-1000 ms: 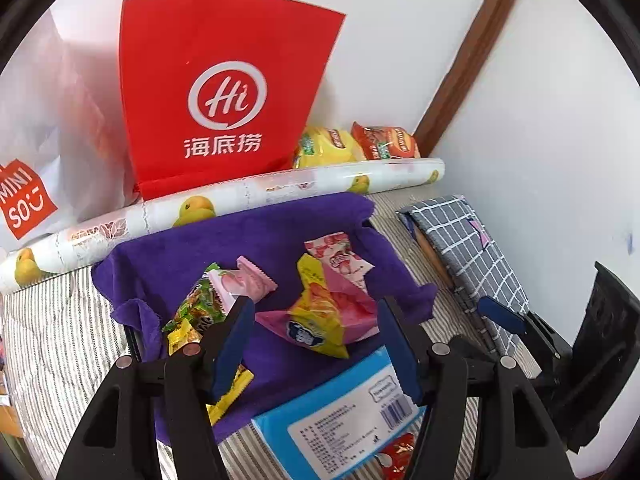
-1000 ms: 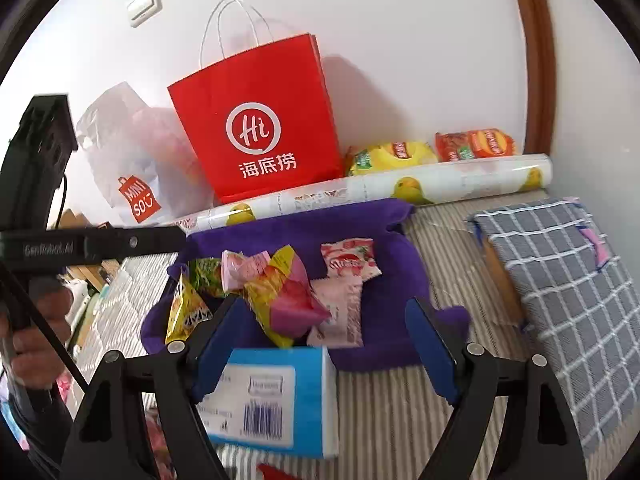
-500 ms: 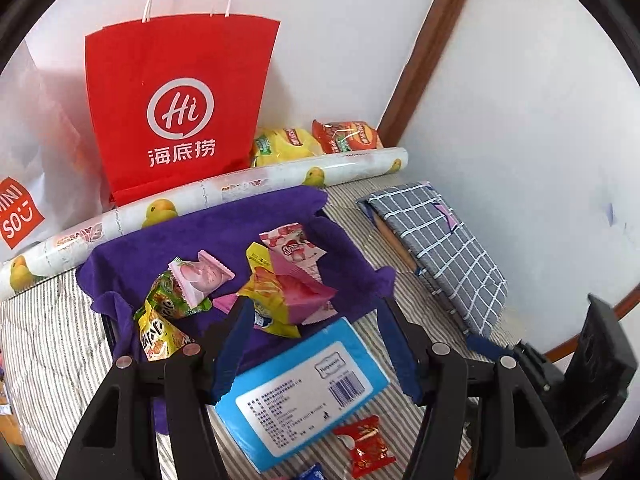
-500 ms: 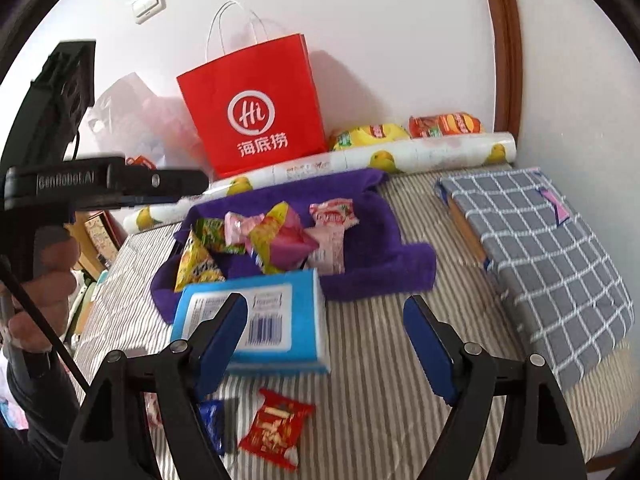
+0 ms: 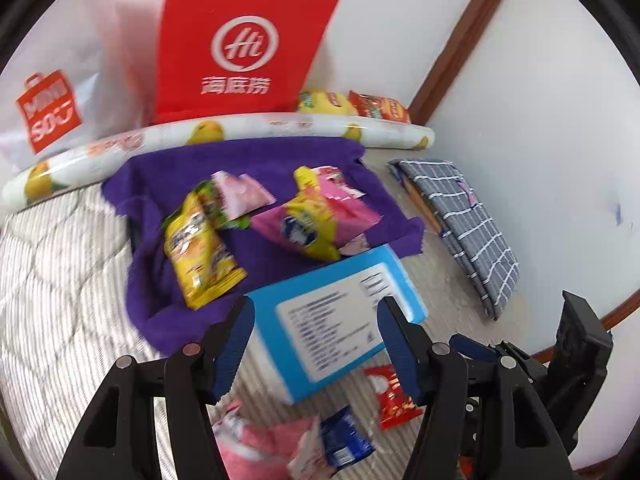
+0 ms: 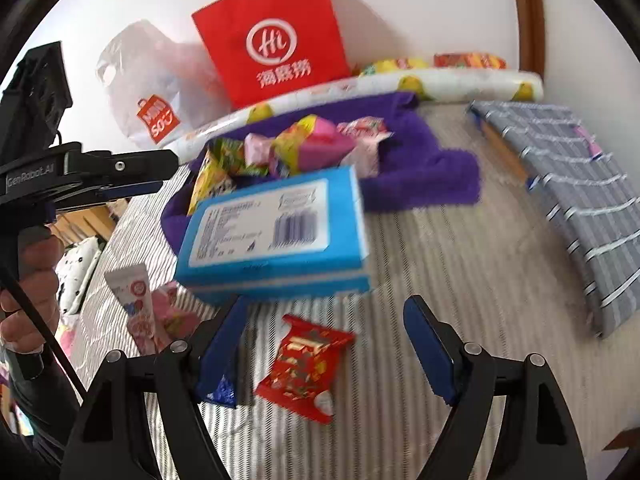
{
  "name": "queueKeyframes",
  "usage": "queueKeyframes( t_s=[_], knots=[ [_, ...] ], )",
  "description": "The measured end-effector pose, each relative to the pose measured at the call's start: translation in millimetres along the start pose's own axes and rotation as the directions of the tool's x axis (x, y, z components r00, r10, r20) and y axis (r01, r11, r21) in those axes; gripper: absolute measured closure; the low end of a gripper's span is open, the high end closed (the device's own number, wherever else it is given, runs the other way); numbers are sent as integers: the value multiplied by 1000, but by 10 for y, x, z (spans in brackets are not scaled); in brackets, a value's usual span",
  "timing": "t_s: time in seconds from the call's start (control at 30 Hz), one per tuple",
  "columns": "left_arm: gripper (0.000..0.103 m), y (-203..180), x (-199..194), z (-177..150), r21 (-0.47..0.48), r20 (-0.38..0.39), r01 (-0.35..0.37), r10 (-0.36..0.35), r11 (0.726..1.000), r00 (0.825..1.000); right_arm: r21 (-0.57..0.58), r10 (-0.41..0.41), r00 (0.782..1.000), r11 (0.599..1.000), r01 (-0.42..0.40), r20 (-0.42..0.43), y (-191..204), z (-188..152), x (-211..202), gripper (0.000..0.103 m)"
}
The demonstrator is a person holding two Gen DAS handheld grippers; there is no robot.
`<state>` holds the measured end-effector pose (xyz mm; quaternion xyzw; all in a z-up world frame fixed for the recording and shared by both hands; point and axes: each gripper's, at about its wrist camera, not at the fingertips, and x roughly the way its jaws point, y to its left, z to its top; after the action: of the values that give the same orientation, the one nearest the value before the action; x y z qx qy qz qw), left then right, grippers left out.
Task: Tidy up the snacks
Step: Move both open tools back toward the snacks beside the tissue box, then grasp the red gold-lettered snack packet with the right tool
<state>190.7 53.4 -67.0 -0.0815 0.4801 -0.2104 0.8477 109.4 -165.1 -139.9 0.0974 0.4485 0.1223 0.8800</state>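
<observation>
Several snack packets, among them a yellow one point(image 5: 200, 252) and a pink-and-yellow bag point(image 5: 316, 224), lie on a purple cloth point(image 5: 256, 160) on the striped bedspread. A blue box point(image 5: 332, 320) rests against the cloth's near edge. In front of it lie a red packet point(image 6: 306, 364), a small blue packet point(image 5: 344, 440) and pink packets point(image 5: 256, 444). My left gripper point(image 5: 316, 344) hovers open above the box, touching nothing. My right gripper point(image 6: 326, 320) is open above the red packet, its pads clear of it. A hand point(image 6: 32, 280) holds the left gripper at the right view's left edge.
A red paper bag point(image 5: 240, 48) and a white plastic bag point(image 5: 52, 112) stand against the wall behind a fruit-printed roll point(image 5: 280, 128). Two chip bags point(image 5: 376, 106) lie behind the roll. A grey checked bundle point(image 6: 568, 184) lies at the right. A white tube point(image 6: 132, 300) lies at the left.
Both grippers have drawn back from the purple cloth and sunk lower. The blue box, the red packet and other loose packets have come into the foreground. Neither gripper's opening has visibly changed.
</observation>
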Motion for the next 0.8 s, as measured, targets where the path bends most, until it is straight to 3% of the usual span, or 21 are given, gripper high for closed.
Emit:
queueKeyframes(
  t_s=[0.23,0.53,0.73,0.8],
  knots=[
    [41,131,-161,-130,-10,28,-10,11,1000,1000,6,31,998,1000,-31,-52,141,-141,180,22],
    [41,121,-222,-244,0,40,2,-2,1000,999,-17,-9,993,1000,7,-119,226,-335,422,22],
    [41,129,-253,-302,1,45,4,-4,1000,999,-34,-44,995,999,41,-90,265,-369,435,23],
    [41,152,-264,-316,-6,46,4,-4,1000,999,-48,-73,994,996,70,-77,291,-378,441,31]
  ],
)
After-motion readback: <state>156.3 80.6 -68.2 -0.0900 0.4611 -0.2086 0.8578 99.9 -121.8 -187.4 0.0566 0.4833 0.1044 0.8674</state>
